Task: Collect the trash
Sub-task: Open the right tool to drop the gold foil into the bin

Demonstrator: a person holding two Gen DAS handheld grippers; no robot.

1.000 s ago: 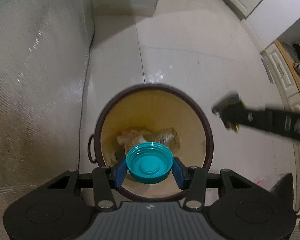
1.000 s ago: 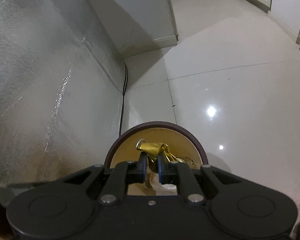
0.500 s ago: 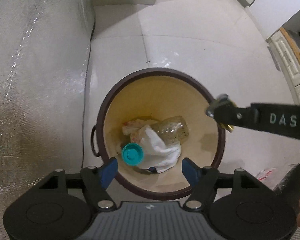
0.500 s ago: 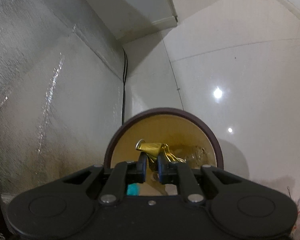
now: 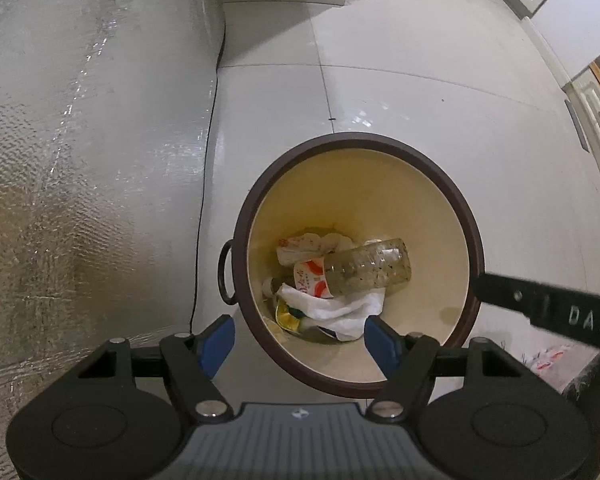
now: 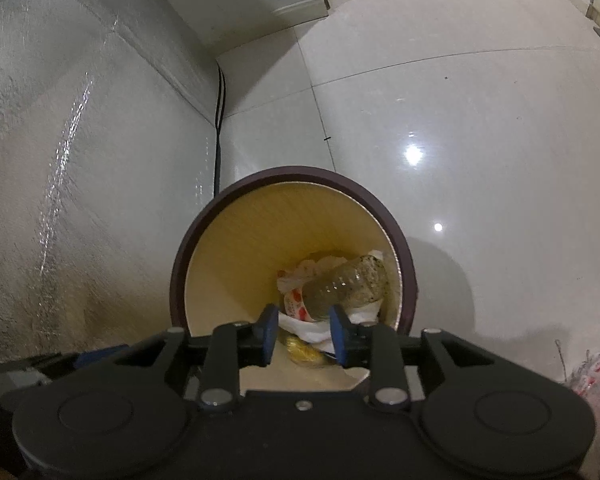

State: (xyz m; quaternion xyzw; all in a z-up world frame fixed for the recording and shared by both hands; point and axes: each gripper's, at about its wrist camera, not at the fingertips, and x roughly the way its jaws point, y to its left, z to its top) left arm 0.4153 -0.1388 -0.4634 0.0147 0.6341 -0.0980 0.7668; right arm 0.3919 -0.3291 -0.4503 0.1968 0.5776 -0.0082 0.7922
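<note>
From the left wrist view, I had the left claw (image 5: 298, 338) standing wide open with nothing in it, hanging over the near rim of the trash bin (image 5: 440, 168). The trash lay at the bin's bottom: a clear bottle (image 5: 366, 266), a white tissue (image 5: 340, 306) and a gold wrapper (image 5: 286, 314). The silver foil wall (image 5: 80, 160) ran close along the bin's left, and open tiled floor (image 5: 420, 92) spread beyond and to the right. The other tool's black finger (image 5: 540, 300) crossed the right rim.

From the right wrist view, my right claw (image 6: 303, 334) had just been opening, its blue pads parted and bare above the bin (image 6: 400, 240); the gold wrapper (image 6: 304, 350) lay below them, loose among the trash.
</note>
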